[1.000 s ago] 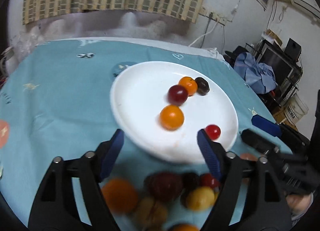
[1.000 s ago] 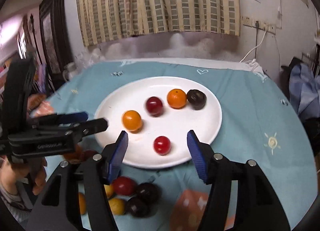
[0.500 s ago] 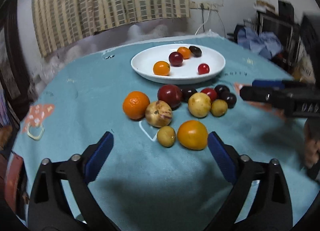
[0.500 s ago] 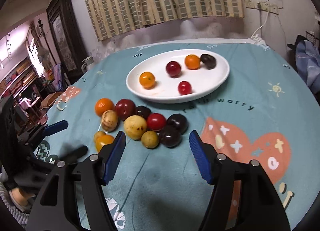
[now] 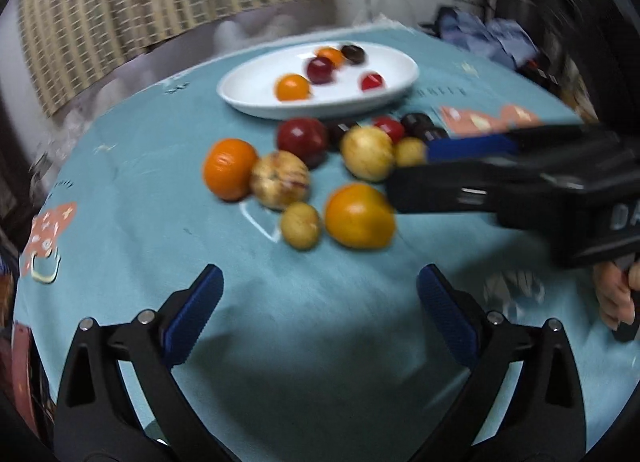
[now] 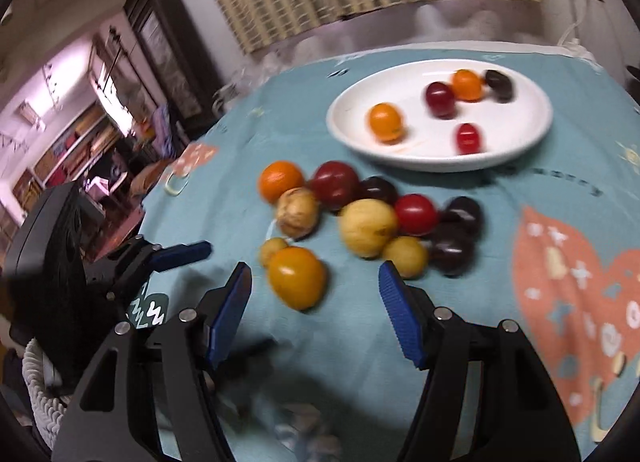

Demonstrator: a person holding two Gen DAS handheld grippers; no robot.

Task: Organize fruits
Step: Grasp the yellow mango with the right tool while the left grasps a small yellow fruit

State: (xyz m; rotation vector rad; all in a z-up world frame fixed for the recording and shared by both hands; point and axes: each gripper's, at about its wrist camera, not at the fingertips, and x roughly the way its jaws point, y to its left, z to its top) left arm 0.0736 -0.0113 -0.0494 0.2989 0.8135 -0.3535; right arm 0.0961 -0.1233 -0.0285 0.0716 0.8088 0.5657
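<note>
A white plate (image 5: 244,100) (image 6: 340,134) at the far side holds several small fruits, among them an orange one (image 5: 292,87) and a red one (image 5: 372,81). Nearer lies a pile of loose fruit: a mandarin (image 5: 230,168), a dark red plum (image 5: 302,138), a pale yellow fruit (image 5: 366,158) and a large orange-yellow fruit (image 5: 360,216) (image 6: 296,278). My left gripper (image 5: 320,318) stands wide open over bare cloth, short of the pile. My right gripper (image 6: 316,294) is open, with the orange-yellow fruit just ahead of its tips and untouched.
The round table wears a teal cloth (image 5: 120,246) with orange patches (image 6: 560,282). In the left wrist view the right gripper (image 5: 412,172) reaches in from the right over the pile's edge, with a hand (image 5: 616,294) behind it. Curtain and wall stand beyond the table.
Both grippers pulled back from above the plate to the near side of the pile. The left jaws spread wider. The right gripper then closed in on the orange-yellow fruit.
</note>
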